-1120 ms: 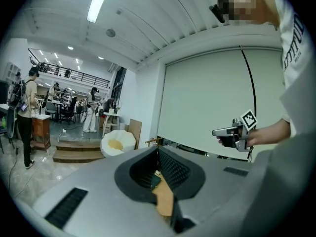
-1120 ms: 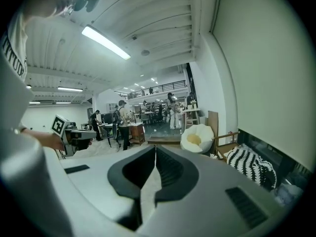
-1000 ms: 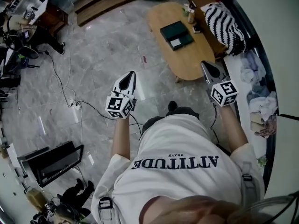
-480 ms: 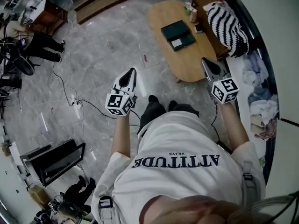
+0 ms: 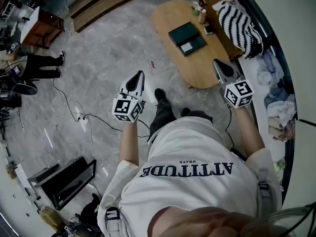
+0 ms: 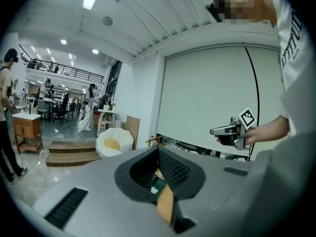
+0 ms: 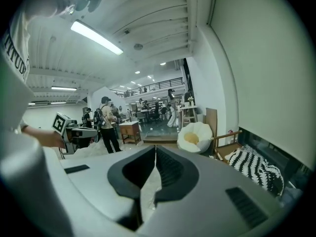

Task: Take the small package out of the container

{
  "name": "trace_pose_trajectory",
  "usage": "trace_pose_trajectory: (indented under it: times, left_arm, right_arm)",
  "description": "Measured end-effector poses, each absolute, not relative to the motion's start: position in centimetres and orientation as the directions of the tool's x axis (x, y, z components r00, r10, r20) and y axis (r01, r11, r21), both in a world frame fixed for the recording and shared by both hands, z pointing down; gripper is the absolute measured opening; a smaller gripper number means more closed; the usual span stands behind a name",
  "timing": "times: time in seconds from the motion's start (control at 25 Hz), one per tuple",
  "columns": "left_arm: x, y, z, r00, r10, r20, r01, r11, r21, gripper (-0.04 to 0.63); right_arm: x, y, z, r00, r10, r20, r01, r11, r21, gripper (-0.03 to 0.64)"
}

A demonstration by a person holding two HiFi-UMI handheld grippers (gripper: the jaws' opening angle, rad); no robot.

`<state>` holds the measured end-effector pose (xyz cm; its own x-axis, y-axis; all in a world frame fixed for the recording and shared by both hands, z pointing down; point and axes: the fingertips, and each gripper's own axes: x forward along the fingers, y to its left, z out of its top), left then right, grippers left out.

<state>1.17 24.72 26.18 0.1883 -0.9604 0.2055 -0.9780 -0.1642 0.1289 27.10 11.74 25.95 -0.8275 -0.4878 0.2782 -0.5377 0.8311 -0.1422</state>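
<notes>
Two tools in hand: left hand-held gripper point(image 5: 138, 77) and right hand-held gripper point(image 5: 218, 64), both held out in front of the person, mid-frame in the head view.
Left hand-held gripper: clenched, with its pads meeting at the tips and nothing between them. It sits centre-left of the frame, over the floor point(image 5: 108, 48).
Right hand-held gripper: clenched and empty. It sits centre-right, with its tip near the tabletop's near edge as seen from above.
Tabletop point(image 5: 197, 70): oval, wooden and low, in the upper middle of the frame.
Container point(image 5: 180, 33): dark and shallow, lying open on the tabletop, well apart from both tools.
Package point(image 5: 186, 46): a small pale rectangle at the container's nearer end, too small for any detail.
Stage: judged to be the approach, with the package not yet taken out.
Handling: it looks flat and probably light. Whether it is stiff or soft cannot be told.
Where to hold: likely across its short sides or by a raised edge, since it lies low inside the walls.
Risk: a light container may lift or slide along with the package, so the free tool could pin its rim.
</notes>
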Motion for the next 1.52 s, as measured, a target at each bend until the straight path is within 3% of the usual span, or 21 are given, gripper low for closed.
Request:
trace_pose_trajectory:
  times: [0.44,1.04,1.52]
  left_arm:
    - [-7.0,16.4,27.1,0.325,-0.917,0.231,-0.945,-0.306,0.114,0.023]
    - [-14.9,7.5,31.3,0.478,-0.83,0.286,-0.877,-0.471,0.099,0.023]
    - [-14.5,3.4,34.2,0.54,-0.784,0.306,-0.84,-0.526,0.132,0.023]
  right_arm:
    - [20.0,7.0,26.4,-0.759,-0.58,0.297,-0.635,0.76,-0.138,0.021]
    - [13.2,3.2,30.1,-0.644,-0.639,0.42,-0.735,0.669,-0.108,0.021]
    - [11.8,0.0,33.3,-0.625,-0.604,0.495,-0.734,0.671,-0.108,0.021]
